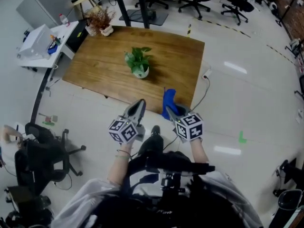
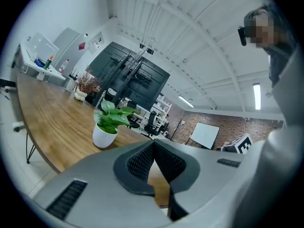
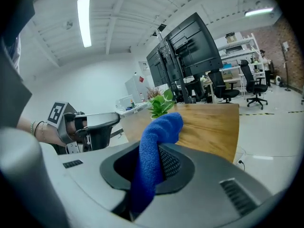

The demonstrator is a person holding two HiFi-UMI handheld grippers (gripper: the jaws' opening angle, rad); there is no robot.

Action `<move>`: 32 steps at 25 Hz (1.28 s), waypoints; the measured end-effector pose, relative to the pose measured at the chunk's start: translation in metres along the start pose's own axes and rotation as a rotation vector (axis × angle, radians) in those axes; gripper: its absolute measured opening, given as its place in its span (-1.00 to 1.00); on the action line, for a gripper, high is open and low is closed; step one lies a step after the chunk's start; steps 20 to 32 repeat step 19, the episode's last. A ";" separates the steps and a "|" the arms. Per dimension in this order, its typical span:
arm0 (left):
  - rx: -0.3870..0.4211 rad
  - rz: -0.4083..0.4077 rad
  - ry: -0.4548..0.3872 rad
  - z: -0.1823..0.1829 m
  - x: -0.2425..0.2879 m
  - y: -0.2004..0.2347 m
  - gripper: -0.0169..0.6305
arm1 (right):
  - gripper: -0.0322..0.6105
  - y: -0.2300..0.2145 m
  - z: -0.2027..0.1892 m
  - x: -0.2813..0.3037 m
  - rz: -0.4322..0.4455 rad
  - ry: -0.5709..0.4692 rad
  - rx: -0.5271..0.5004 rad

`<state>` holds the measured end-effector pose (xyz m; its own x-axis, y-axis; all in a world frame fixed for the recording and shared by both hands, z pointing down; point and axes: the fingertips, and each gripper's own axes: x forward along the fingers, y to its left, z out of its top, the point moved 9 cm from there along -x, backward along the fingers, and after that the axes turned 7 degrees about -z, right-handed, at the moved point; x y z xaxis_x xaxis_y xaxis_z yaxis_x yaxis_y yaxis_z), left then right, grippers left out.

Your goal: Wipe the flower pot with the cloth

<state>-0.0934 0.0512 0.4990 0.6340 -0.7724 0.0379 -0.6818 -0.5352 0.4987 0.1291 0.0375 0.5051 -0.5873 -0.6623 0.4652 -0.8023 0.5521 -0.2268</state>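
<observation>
The right gripper (image 1: 172, 112) pinches the blue cloth (image 1: 169, 100) (soft, limp, drapes easily), while the left gripper (image 1: 139, 106) is pressed together, empty. The pot (image 1: 140, 72) stands mid-tabletop (image 1: 180, 56), farther off. It looks light and tippable, so steady its rim.

no readable text, labels or numbers; only square coded markers on gripper cubes.

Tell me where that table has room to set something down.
The wooden table is mostly bare: right of the flower pot, and between it and the dried plant at the far-left corner. Crowded only at the near edge, by the cloth.
</observation>
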 end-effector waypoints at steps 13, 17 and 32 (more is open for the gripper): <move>0.007 0.071 -0.029 -0.031 -0.067 -0.069 -0.92 | -0.69 0.047 -0.023 -0.045 0.115 -0.011 -0.062; -0.003 0.077 -0.020 -0.042 -0.079 -0.077 -0.92 | -0.69 0.055 -0.028 -0.045 0.129 -0.001 -0.071; -0.004 0.076 -0.015 -0.046 -0.085 -0.080 -0.92 | -0.69 0.059 -0.031 -0.045 0.130 0.007 -0.073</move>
